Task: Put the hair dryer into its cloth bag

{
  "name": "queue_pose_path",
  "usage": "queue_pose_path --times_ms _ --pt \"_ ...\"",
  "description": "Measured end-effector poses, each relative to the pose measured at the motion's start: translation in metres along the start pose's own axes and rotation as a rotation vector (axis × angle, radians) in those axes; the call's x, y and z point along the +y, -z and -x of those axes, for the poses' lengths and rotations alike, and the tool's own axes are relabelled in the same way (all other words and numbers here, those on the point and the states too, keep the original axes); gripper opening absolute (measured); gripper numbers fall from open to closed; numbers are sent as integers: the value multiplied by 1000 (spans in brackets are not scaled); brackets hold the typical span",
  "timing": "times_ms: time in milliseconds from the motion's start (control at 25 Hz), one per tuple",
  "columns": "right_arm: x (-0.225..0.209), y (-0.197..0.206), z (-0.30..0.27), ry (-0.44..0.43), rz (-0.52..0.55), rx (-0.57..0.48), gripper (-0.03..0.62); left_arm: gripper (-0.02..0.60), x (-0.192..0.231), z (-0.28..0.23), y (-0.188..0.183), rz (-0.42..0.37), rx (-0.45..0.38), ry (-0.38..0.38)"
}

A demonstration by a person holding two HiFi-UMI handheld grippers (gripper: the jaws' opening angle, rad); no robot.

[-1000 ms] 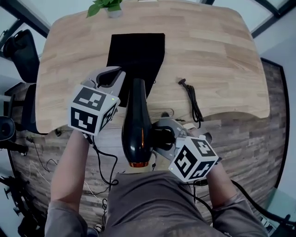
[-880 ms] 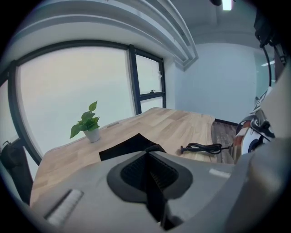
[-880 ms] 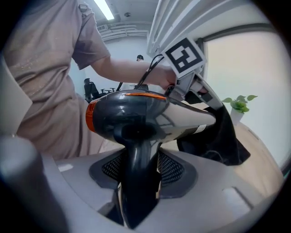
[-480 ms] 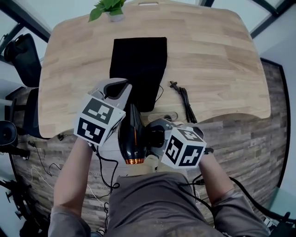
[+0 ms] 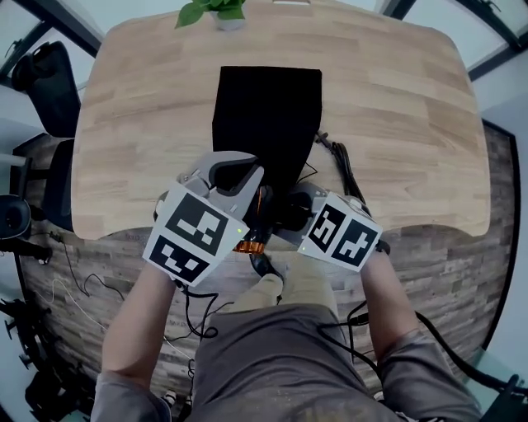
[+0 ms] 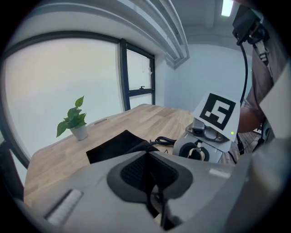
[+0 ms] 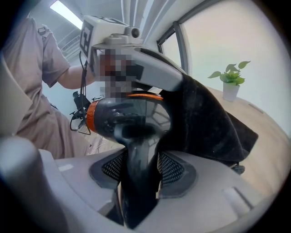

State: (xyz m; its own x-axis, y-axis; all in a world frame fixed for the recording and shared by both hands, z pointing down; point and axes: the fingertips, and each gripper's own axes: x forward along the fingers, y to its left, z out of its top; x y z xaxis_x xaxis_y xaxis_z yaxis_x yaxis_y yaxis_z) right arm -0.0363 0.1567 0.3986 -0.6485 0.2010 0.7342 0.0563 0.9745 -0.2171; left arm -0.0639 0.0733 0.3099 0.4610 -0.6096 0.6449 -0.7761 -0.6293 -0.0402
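Both hand-held grippers have advanced toward 12 o'clock since a second ago. The hair dryer [image 7: 128, 114], then fully exposed, is now largely covered. The left hand-held gripper [image 5: 244, 178] has its jaws closed on the near hem of the black cloth bag [image 5: 268, 115] and holds that hem raised above the counter [image 5: 396, 99]. The right hand-held gripper [image 5: 283, 216] is clamped on the dryer's handle, one pad on either side. The barrel points toward 12 o'clock with the raised cloth draped over its front end. Its orange-ringed rear end shows at 6 o'clock, past the counter's near edge. The rest of the bag lies flat on the counter. A black cord [image 5: 340, 165] lies at 1 o'clock of the right hand-held gripper, beside the bag. A potted plant [image 5: 216, 10] stands at the far rim, 12 o'clock.
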Motion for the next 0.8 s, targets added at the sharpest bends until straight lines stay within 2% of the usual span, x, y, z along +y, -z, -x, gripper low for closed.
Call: queue_pose_path --times_ms 800 --pt "-144 -9 21 122 -138 36 219 23 42 -41 -42 140 10 -62"
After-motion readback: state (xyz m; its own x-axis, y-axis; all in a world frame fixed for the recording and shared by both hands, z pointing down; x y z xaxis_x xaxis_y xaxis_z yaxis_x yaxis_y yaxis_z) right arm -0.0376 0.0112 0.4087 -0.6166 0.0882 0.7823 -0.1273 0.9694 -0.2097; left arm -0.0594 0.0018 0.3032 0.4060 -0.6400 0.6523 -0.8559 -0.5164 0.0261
